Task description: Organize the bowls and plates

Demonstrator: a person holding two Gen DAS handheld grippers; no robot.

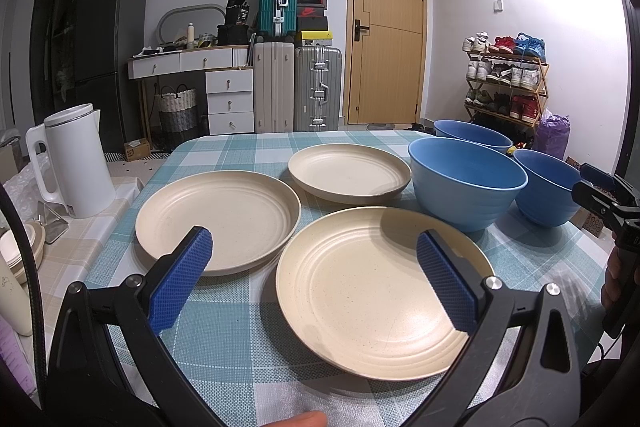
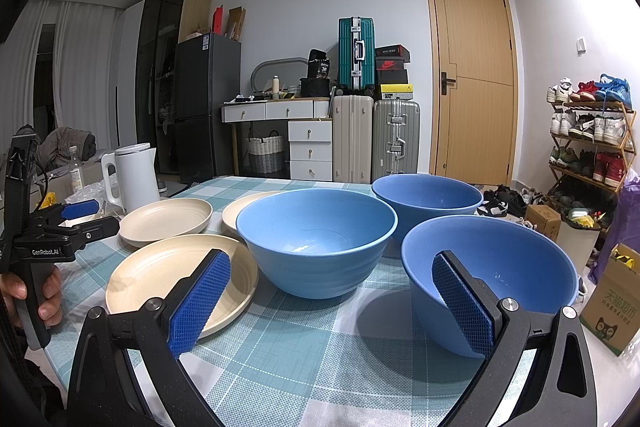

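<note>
"genrobot.ai" on the left claw; both claws, right claw included, spread apart, empty

We see three cream plates with a matt, faintly speckled finish and ridged rims, and blue bowls of smooth plastic with a soft sheen. Our tablecloth is a coarse woven check. The pads look like knobbly blue rubber on matt black plastic arms with shiny metal bolts. The kettle is glossy white plastic.

Plates left of bowls (all on table)
</note>
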